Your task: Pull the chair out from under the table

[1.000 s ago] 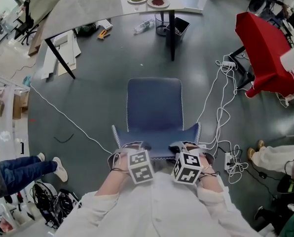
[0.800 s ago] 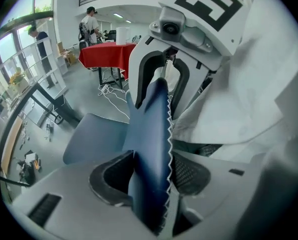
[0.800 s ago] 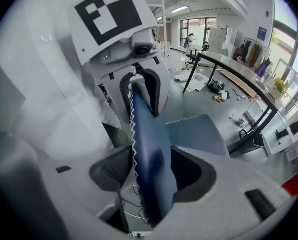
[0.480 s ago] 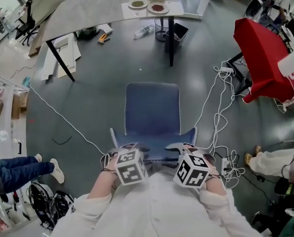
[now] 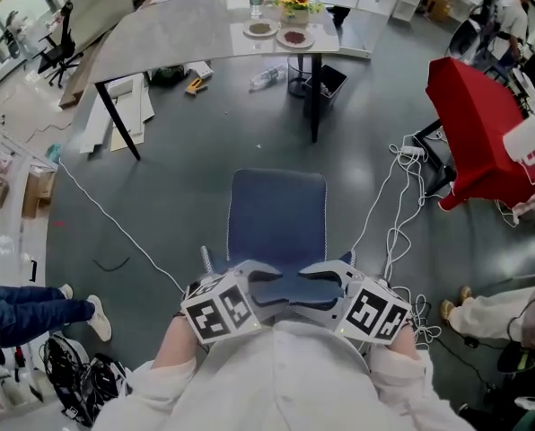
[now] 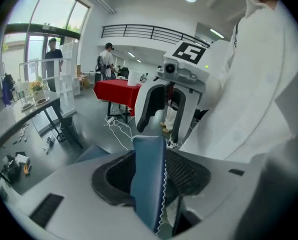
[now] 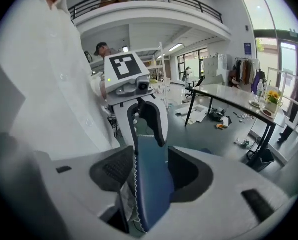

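Well clear of the counter (image 5: 160, 34), we are straddling the back of the chair (image 5: 276, 214) with left claw (image 5: 254, 275) and right claw (image 5: 326, 273), both just opening and released, so careless withdrawal could snag and tip it.

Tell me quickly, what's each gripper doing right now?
Left gripper: open; fingers just opened wider, chair backrest between them, unclamped.
Right gripper: open; fingers just opened wider, chair backrest between them, unclamped.

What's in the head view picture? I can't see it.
A blue chair stands on the grey floor, clear of the table. The left gripper and right gripper have just been opening their jaws, its backrest top between them.
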Available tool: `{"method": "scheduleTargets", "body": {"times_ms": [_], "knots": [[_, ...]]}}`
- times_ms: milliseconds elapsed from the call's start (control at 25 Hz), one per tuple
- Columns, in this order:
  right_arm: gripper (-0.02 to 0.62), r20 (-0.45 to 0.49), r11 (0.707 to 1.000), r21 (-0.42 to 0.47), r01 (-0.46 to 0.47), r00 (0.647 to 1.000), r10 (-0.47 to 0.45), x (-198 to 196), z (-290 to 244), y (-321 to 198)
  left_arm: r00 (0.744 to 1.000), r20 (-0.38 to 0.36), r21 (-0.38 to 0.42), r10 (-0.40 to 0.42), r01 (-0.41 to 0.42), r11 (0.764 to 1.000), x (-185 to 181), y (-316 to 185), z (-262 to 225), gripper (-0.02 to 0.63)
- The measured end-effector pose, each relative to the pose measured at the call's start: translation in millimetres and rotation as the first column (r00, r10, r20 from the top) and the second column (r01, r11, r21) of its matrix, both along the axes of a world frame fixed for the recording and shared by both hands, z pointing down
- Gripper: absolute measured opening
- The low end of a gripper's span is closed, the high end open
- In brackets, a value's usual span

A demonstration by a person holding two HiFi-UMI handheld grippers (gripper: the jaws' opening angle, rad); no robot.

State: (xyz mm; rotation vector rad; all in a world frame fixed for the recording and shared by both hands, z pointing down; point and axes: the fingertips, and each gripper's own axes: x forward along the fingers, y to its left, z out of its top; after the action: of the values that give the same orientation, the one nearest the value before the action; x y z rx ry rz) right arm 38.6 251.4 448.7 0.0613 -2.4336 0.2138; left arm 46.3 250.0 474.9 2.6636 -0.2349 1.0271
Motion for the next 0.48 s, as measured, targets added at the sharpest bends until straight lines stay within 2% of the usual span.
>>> {"method": "scheduleTargets", "body": {"times_ms": [80, 160, 280, 480], "knots": [[0.205, 0.068, 1.000, 0.018, -0.021, 0.998, 0.019, -1.6, -18.0, -11.5, 0.997, -0.063, 0.038, -0.044, 0.046, 0.998, -1.8, -13.8, -17.0, 0.193], [0.167, 0.162, 0.999, 0.031, -0.043, 0.986, 0.037, -2.2, -38.2, -22.4, 0.983, -0.159, 0.059, -0.095, 0.105, 0.993, -2.2, -26.5, -37.2, 0.192], [0.106, 0.309, 0.993, 0.026, -0.119, 0.945, 0.106, 0.2, -68.0, -38.7, 0.939, -0.307, 0.069, -0.156, 0.186, 0.980, -1.4, -43.3, -69.7, 0.186], [0.063, 0.423, 0.979, 0.053, -0.195, 0.893, 0.155, 4.6, -102.7, -59.2, 0.864, -0.439, 0.060, -0.245, 0.301, 0.952, -4.5, -67.5, -109.1, 0.143]]}}
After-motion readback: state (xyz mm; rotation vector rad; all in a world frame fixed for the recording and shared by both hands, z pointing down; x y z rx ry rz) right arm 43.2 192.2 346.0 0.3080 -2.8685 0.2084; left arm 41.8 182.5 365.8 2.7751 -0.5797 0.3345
